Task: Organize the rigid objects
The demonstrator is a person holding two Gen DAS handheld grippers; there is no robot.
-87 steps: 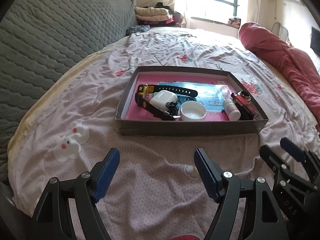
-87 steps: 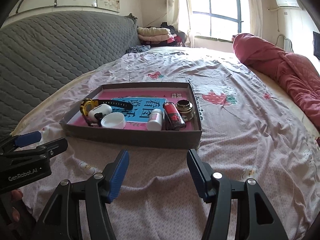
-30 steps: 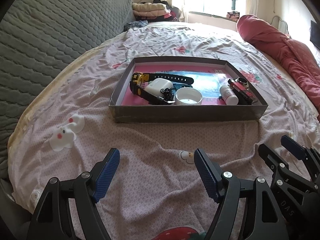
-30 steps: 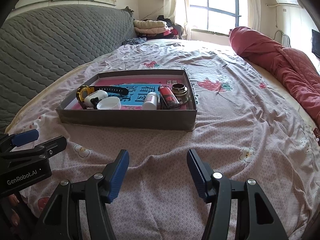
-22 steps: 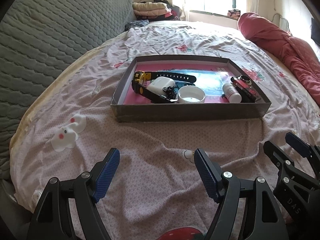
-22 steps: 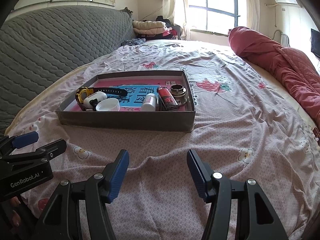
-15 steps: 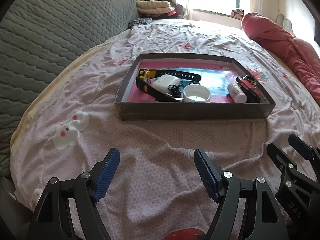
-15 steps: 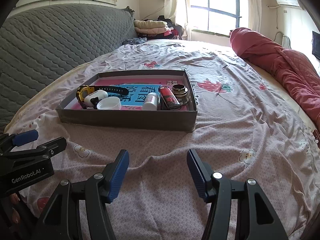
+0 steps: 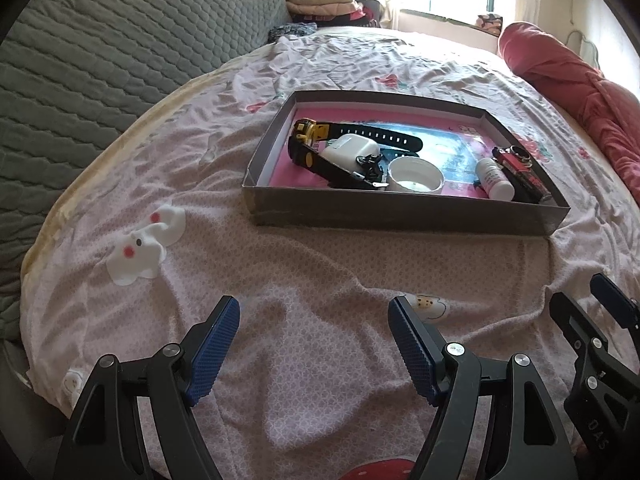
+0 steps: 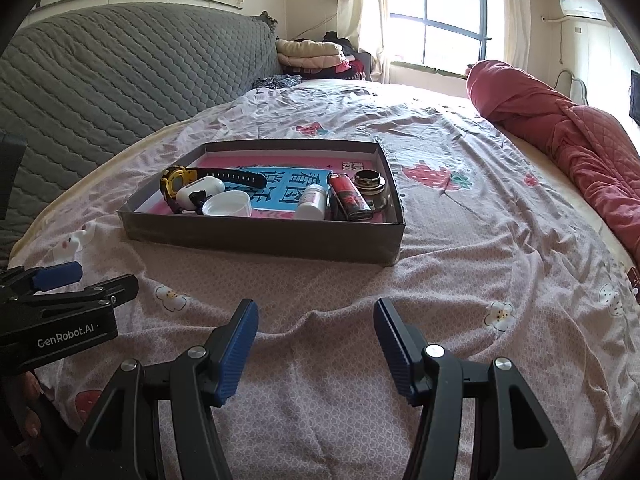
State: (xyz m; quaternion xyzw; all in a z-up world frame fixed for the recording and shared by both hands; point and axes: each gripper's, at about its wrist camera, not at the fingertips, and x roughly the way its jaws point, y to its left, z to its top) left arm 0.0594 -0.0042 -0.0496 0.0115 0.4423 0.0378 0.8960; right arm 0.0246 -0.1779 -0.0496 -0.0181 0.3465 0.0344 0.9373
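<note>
A shallow grey cardboard tray (image 9: 400, 210) (image 10: 260, 236) with a pink floor sits on the bed. Inside lie a yellow-and-black watch (image 9: 316, 136) (image 10: 178, 180), a white earbud case (image 9: 348, 148) (image 10: 200, 190), a white round lid (image 9: 416, 174) (image 10: 227, 204), a small white bottle (image 9: 494, 178) (image 10: 313, 201), a red lighter (image 9: 520, 166) (image 10: 348, 196) and a metal ring (image 10: 370, 180). My left gripper (image 9: 314, 344) hangs open and empty well short of the tray. Equally open and empty, my right gripper (image 10: 316, 344) hovers over the bedspread in front of the tray.
The pink floral bedspread (image 10: 460, 240) is wrinkled around the tray. A grey quilted headboard (image 10: 100, 80) rises on the left, a red quilt (image 10: 560, 120) lies on the right, and folded clothes (image 10: 312, 54) are stacked by the window. A white cartoon print (image 9: 144, 244) marks the sheet at left.
Both grippers have drawn back from the tray over the last seconds, then drifted slightly; both stay open and empty. The tray's contents have not moved.
</note>
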